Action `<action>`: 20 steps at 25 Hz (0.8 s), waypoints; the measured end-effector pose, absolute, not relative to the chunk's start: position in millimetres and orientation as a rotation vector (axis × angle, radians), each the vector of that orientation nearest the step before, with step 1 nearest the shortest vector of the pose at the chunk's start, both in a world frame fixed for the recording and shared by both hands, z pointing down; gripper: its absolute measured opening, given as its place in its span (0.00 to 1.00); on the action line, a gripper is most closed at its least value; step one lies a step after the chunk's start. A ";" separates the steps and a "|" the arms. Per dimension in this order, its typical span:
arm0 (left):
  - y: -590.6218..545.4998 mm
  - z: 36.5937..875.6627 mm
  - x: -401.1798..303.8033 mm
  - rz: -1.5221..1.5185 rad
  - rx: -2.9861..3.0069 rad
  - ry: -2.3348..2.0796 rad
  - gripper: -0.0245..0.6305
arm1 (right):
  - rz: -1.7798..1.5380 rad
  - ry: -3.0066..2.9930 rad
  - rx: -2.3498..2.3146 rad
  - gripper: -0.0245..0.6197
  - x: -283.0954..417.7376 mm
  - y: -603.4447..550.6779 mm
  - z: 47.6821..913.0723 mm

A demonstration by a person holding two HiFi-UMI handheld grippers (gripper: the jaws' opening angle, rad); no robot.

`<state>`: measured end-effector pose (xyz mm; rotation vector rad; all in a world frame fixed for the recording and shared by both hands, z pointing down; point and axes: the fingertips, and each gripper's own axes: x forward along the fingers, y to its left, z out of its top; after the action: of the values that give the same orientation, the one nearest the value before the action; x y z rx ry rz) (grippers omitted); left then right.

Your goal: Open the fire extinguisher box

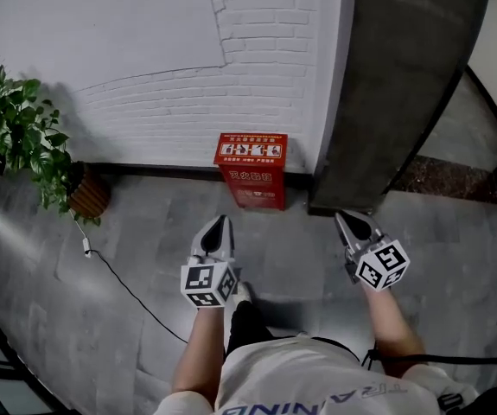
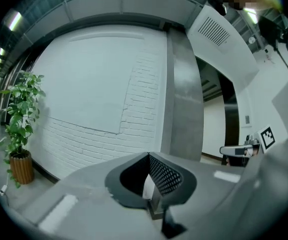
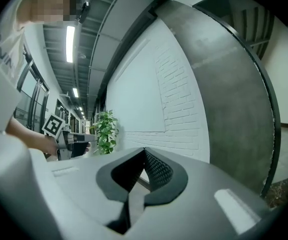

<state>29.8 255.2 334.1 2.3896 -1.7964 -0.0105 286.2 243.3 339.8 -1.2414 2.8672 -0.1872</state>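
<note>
The left gripper (image 1: 220,223) and right gripper (image 1: 346,218) hold their jaws clenched together on nothing, the red rectangular fire extinguisher box (image 1: 251,173) standing ahead of both fingertips, untouched, against the white brick wall (image 1: 144,59)

A white painted brick wall (image 1: 265,85) fills the background, its upper left part a smooth plaster panel (image 1: 101,24), with a black baseboard (image 1: 162,171) along its foot. To the right a grey concrete pillar (image 1: 395,85) stands out from the wall. A leafy potted plant (image 1: 23,137) sits at the left near the wall in a brown ribbed pot (image 1: 90,194). A thin black cable (image 1: 127,290) runs across the grey tiled floor (image 1: 58,318) from a small white plug (image 1: 86,247) beside the pot. Overhead are a louvred vent grille (image 2: 214,30) and a strip light (image 3: 70,43)
</note>
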 end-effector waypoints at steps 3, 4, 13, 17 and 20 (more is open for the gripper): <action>216.6 335.2 9.9 -0.013 2.418 -1.756 0.04 | -0.190 2.858 -1.282 0.05 263.8 207.7 339.8; 203.0 335.5 0.2 -0.011 2.430 -1.743 0.04 | -0.186 2.857 -1.298 0.05 253.4 194.5 339.4; 67.4 336.8 -126.3 0.035 2.456 -1.710 0.04 | -0.156 2.842 -1.402 0.05 143.8 83.2 321.1; 38.4 341.7 -142.5 0.036 2.467 -1.660 0.04 | -0.179 2.830 -1.453 0.05 126.3 56.4 323.4; 21.9 351.4 -145.9 0.037 2.456 -1.634 0.05 | -0.189 2.822 -1.462 0.05 119.9 36.7 324.7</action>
<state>-145.9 21.9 351.4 2.4558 -1.6337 0.0369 119.9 36.7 324.7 -1.4621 2.8220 -0.1885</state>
